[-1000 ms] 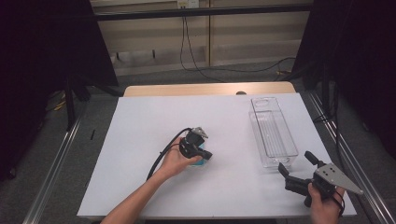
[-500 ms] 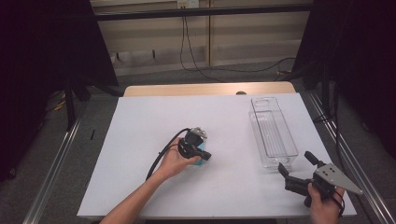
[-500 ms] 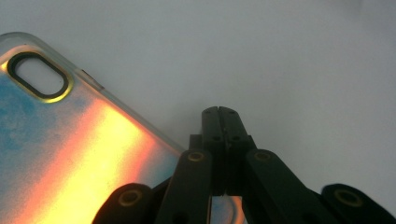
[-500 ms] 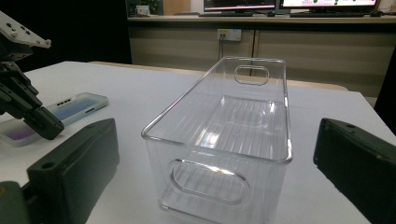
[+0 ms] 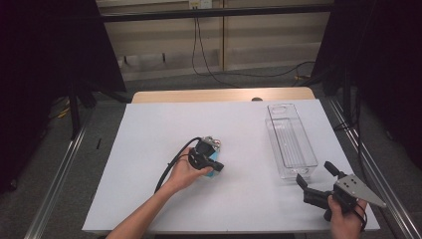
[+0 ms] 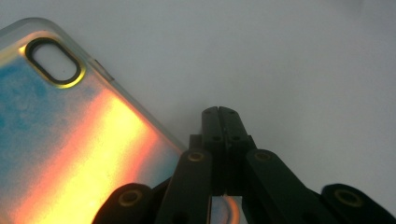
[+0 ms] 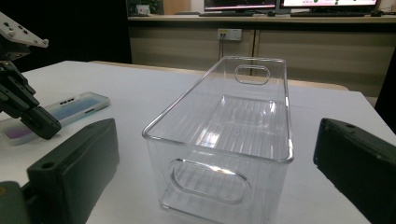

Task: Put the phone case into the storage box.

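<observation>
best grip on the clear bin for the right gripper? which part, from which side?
Probably the near short wall of the clear bin, at the rim above its handle cutout. That end faces the open right gripper, and the thin upright wall suits one jaw inside, one outside. Come in from the person's side, along the bin's long axis. The bin is empty, so nothing blocks the inner jaw.

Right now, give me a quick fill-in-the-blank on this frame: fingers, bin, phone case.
1. The left gripper has its fingers ____.
2. The right gripper has its fingers ____, facing the clear bin.
3. The clear bin holds ____.
4. The phone case lies flat on the white ____.

Missing words: shut; open; nothing; table
</observation>
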A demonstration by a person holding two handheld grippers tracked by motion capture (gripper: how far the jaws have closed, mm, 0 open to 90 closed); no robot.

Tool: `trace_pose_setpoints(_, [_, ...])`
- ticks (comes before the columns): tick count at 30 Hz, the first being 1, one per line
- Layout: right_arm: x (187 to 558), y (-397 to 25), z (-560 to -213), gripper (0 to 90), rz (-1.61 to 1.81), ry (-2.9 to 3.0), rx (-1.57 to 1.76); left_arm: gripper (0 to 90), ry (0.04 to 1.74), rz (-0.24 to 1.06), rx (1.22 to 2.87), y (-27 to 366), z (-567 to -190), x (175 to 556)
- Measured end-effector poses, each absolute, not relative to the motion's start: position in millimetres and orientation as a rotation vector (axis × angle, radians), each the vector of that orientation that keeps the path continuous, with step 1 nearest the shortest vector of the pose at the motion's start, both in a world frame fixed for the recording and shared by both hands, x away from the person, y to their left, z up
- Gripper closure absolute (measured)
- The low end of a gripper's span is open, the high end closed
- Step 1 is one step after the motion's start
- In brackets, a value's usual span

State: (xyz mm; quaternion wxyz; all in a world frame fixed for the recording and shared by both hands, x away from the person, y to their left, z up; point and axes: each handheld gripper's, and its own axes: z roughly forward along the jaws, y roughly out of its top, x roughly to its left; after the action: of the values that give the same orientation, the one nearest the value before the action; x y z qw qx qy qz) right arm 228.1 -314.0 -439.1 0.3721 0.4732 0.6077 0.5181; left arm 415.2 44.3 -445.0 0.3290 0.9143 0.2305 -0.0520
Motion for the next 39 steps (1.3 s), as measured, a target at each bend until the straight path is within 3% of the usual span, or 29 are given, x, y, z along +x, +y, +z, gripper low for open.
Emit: trace_pose_setpoints(39, [228.4,-315.2,-438.9,0.0,1.329,1.555,1.215,90.0,0.600,-0.118,2.418,51.2,-441.9,411.6])
